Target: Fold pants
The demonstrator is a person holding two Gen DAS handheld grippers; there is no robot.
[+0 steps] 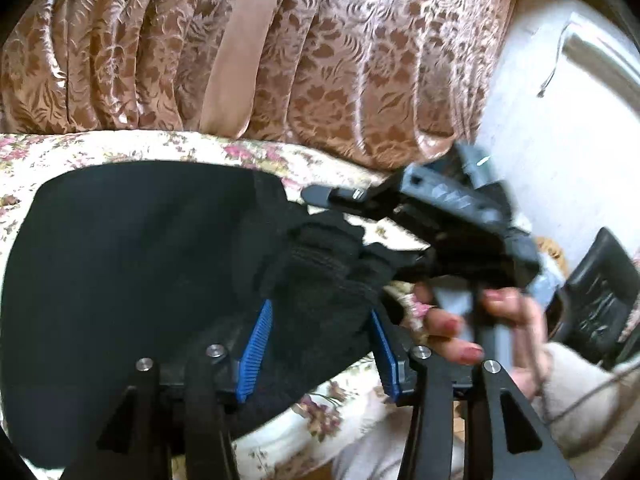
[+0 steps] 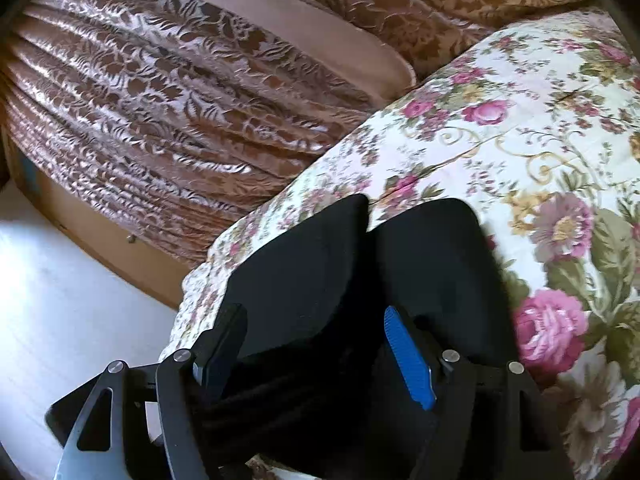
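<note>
The black pants (image 1: 132, 264) lie on a floral bedspread (image 1: 120, 148). In the left wrist view my left gripper (image 1: 320, 316) is open, its blue pads (image 1: 256, 348) on either side of a bunched ribbed edge of the pants (image 1: 320, 256). The right gripper (image 1: 400, 220) shows there at the right, held by a hand, over the same edge. In the right wrist view the right gripper (image 2: 316, 328) is open around the black fabric, and two leg ends (image 2: 360, 248) lie side by side ahead on the bedspread (image 2: 520, 128).
A brown patterned bed skirt or curtain (image 1: 280, 48) hangs behind the bed. A white floor (image 2: 60, 280) lies at the left of the right wrist view. A dark chair-like object (image 1: 600, 296) stands at the right of the left wrist view.
</note>
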